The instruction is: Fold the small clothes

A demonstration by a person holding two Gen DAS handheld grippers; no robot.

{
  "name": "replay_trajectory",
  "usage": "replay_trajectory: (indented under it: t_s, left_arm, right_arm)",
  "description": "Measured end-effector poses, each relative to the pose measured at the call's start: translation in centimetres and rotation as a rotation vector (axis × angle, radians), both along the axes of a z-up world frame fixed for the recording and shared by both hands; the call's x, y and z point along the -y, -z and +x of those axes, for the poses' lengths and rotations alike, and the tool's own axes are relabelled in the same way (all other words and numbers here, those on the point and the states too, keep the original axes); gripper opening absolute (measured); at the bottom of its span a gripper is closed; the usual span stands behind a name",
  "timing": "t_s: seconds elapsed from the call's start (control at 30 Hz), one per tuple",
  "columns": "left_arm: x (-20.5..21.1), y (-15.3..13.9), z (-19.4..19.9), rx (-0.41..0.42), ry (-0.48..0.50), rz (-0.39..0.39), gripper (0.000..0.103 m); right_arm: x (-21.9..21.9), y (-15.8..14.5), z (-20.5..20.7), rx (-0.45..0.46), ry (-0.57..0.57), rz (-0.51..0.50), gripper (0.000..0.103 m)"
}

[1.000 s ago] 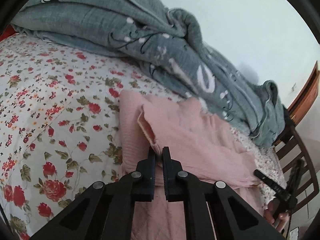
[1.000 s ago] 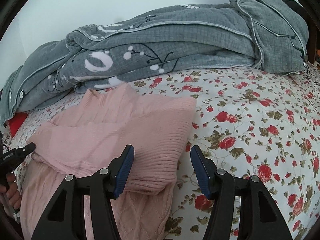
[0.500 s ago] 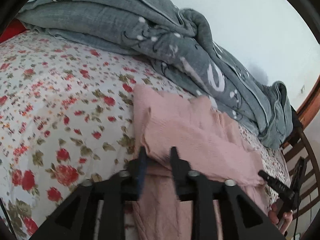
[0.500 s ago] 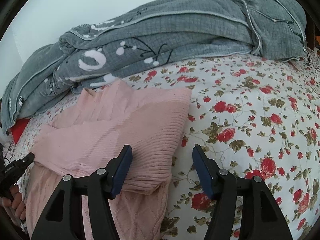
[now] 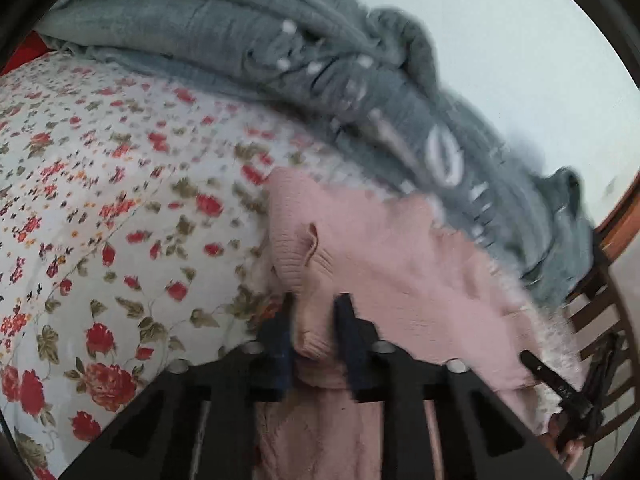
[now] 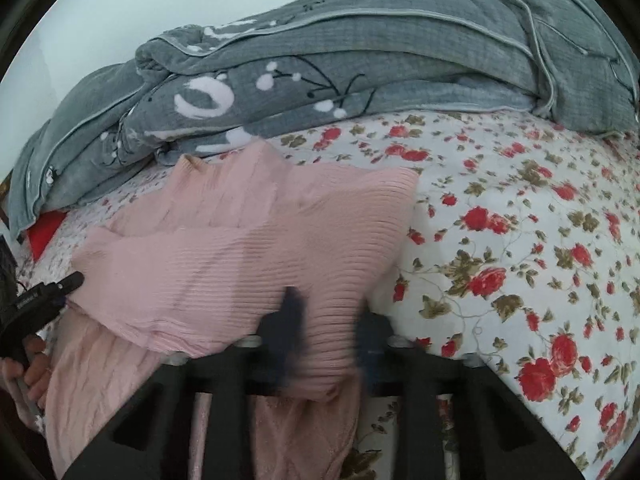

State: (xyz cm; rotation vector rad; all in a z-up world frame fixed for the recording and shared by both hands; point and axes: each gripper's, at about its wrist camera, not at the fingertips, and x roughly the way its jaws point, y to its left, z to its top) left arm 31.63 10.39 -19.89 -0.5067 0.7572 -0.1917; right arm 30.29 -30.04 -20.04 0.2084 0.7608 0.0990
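A pink knit sweater (image 5: 400, 280) lies partly folded on the floral bed sheet (image 5: 100, 220); it also shows in the right wrist view (image 6: 248, 248). My left gripper (image 5: 314, 324) is open, its fingers straddling the sweater's near left folded edge. My right gripper (image 6: 328, 328) is open, its blurred fingers straddling the sweater's near right corner. The left gripper's tip (image 6: 52, 286) shows at the sweater's left edge in the right wrist view; the right gripper's tip (image 5: 552, 376) shows at lower right in the left wrist view.
A bunched grey quilt (image 6: 320, 80) lies along the back of the bed, touching the sweater's far edge. A wooden chair or headboard (image 5: 608, 312) stands past the bed's end. A red item (image 6: 44, 232) lies under the quilt's left end.
The left gripper opened, letting go of the fold, and moved down over the sweater's near edge. The right gripper narrowed and moved forward, so its fingers now straddle the near right corner.
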Motion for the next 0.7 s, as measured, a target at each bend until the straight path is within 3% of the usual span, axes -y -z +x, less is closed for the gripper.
replay_trajectory:
  t_s: [0.07, 0.1, 0.17, 0.23, 0.33, 0.7]
  left_arm:
    - [-0.1, -0.4, -0.4, 0.032, 0.004, -0.010, 0.017]
    - [0.0, -0.3, -0.3, 0.024, 0.004, -0.001, 0.017]
    - [0.5, 0.4, 0.4, -0.040, -0.013, 0.047, 0.019]
    - [0.4, 0.6, 0.6, -0.058, -0.029, 0.058, 0.029]
    - [0.4, 0.7, 0.6, -0.078, -0.057, 0.087, 0.040]
    - [1.1, 0.3, 0.3, -0.077, -0.074, 0.175, 0.046]
  right_arm:
    - [0.6, -1.0, -1.2, 0.083, -0.001, 0.034, 0.018]
    - [0.7, -1.0, -1.2, 0.082, 0.010, 0.035, 0.018]
    - [0.7, -0.1, -0.1, 0.001, 0.031, 0.025, 0.019]
    - [0.8, 0.7, 0.8, -0.060, 0.038, 0.028, 0.024]
    - [1.2, 0.7, 0.5, -0.054, 0.054, 0.050, 0.035]
    - [1.5, 0.4, -0.1, -0.036, 0.048, 0.082, 0.036]
